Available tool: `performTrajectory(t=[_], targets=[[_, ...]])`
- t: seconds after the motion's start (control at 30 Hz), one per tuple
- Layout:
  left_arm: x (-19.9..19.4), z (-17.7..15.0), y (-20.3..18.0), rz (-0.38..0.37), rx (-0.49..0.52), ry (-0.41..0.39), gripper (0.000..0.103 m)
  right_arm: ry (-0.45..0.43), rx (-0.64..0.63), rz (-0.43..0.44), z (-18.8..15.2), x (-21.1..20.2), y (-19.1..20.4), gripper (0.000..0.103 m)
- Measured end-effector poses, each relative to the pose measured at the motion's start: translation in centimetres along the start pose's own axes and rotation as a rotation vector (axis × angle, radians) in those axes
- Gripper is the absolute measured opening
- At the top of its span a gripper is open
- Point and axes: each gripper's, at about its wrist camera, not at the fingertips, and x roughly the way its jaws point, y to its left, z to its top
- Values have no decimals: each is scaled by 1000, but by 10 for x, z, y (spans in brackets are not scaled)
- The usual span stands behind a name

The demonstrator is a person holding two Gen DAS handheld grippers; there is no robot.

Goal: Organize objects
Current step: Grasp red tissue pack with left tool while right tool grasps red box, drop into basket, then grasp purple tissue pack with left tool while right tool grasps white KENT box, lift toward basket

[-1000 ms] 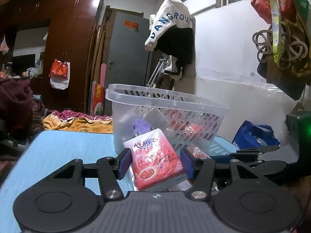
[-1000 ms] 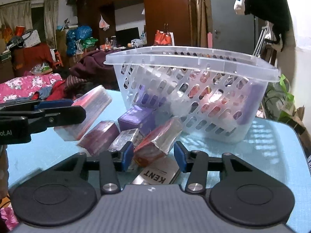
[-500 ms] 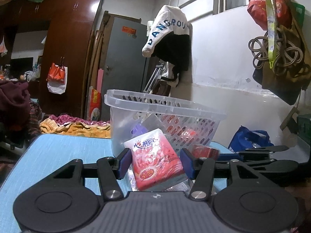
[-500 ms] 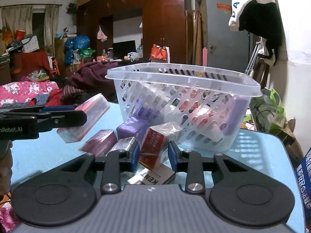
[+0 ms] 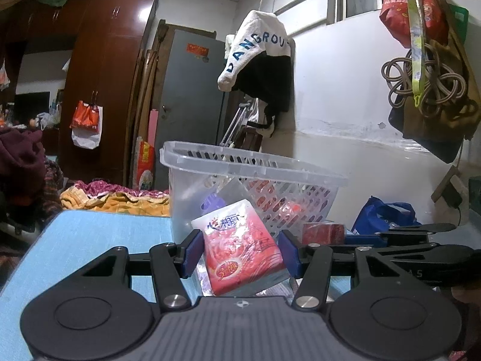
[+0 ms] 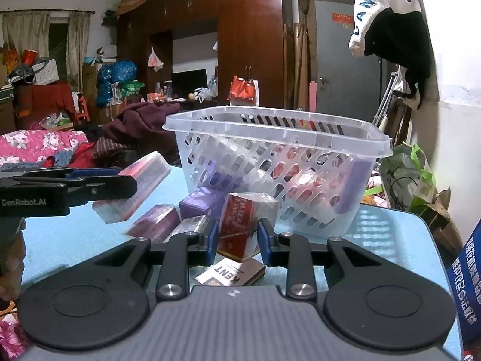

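My left gripper (image 5: 240, 252) is shut on a pink tissue pack (image 5: 242, 252) and holds it above the blue table, in front of the clear plastic basket (image 5: 252, 170). My right gripper (image 6: 237, 239) is shut on a red cigarette pack (image 6: 240, 225), lifted off the table before the basket (image 6: 279, 126). The left gripper with the pink pack (image 6: 135, 186) shows at the left of the right wrist view. The right gripper with the red pack (image 5: 323, 233) shows at the right of the left wrist view. The basket holds several packs.
On the blue table (image 6: 75, 237) lie a purple box (image 6: 201, 203), a dark purple pack (image 6: 154, 224), a silver pack (image 6: 189, 225) and a white KENT pack (image 6: 230, 273). A blue bag (image 5: 384, 216) sits beyond the table. A green bag (image 6: 405, 177) stands beside the basket.
My right gripper closed on the red cigarette pack and lifted it upright off the pile. My left gripper kept hold of the pink pack and rose slightly.
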Motion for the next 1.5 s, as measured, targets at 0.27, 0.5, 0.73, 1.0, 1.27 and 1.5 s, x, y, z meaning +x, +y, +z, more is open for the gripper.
performTrajectory(t=[0.27, 0.5, 0.73, 1.0, 1.27, 1.5], targets=[[-7, 9, -6, -13, 19, -26, 59, -32, 5, -18, 4, -13, -1, 30], [-5, 55, -14, -84, -3, -93, 58, -149, 0, -40, 36, -47, 0, 30], [76, 124, -20, -17, -38, -23, 58, -181, -24, -148, 109, -2, -30, 30], [117, 125, -5, 29, -43, 47, 76, -117, -99, -241, 110, 54, -40, 73], [39, 66, -8, 89, 120, 116, 92, -64, -91, -164, 46, -4, -21, 103], [33, 19, 0, 59, 136, 271, 91, 151, -79, 3, -1, 18, -5, 101]])
